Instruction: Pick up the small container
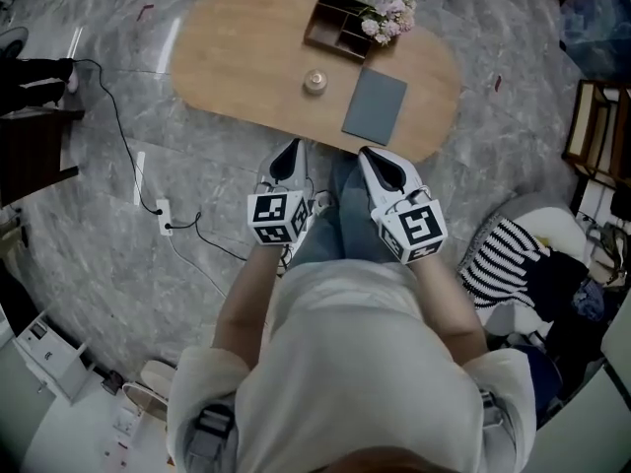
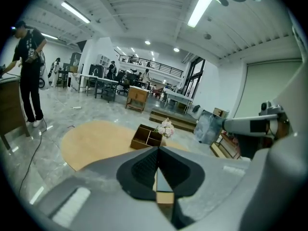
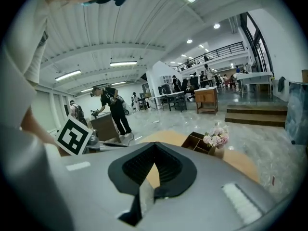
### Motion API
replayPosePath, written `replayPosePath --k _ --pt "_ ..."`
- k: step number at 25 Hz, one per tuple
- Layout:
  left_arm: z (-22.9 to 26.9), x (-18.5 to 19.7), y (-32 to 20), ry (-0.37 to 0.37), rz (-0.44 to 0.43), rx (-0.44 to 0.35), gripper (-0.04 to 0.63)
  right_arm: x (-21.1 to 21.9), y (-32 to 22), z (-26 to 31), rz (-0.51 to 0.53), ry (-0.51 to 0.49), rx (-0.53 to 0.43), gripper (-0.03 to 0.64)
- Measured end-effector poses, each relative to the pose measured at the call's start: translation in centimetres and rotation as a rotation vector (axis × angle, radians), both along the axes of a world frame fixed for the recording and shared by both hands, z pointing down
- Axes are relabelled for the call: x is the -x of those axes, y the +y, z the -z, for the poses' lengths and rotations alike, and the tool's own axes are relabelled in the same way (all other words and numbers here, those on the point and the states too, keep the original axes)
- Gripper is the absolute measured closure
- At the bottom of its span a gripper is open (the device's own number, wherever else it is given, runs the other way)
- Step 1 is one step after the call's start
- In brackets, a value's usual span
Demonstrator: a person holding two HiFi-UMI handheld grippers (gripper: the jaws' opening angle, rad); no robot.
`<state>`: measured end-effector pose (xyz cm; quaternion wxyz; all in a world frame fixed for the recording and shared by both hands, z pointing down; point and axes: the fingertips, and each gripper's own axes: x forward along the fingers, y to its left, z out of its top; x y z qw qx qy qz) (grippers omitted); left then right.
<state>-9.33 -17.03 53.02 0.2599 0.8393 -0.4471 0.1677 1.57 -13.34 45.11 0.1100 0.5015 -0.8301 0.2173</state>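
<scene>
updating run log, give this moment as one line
left gripper shut, empty | right gripper shut, empty | small container on table, untouched

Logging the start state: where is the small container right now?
In the head view the container stands near the middle of the oval table, just left of the grey mat and nearer the person than the wooden tray.

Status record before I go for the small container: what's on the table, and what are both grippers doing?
surface: oval wooden table
small container: mid-table, untouched
right of it: grey mat
far edge: wooden organiser, flowers
left gripper: shut, empty, by the near edge
right gripper: shut, empty, by the near edge
</scene>
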Motion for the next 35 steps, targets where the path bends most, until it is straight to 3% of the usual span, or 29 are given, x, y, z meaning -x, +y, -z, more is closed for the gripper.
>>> replayPosePath --k 10,19,31,35 --pt "-8.0 -2.3 -6.2 -0.029 0.034 0.061 0.594 -2.2 -5.3 -7.2 0.013 -0.007 0.108 0.618" --pt "-14.7 -4.0 -8.9 -0.065 0.008 0.114 0.576 -2.9 -8.3 -11.4 0.026 -0.017 0.151 0.618" --pt "-24.3 -5.4 -11.3 -0.175 -0.086 0.164 0.308 -3.8 -9.4 -17.1 0.014 -0.044 0.233 0.618" --pt "-26.8 -5.9 -12.3 -0.207 -0.097 0.161 0.257 -4.1 -9.1 -18.9 0.007 -0.054 0.269 0.618"
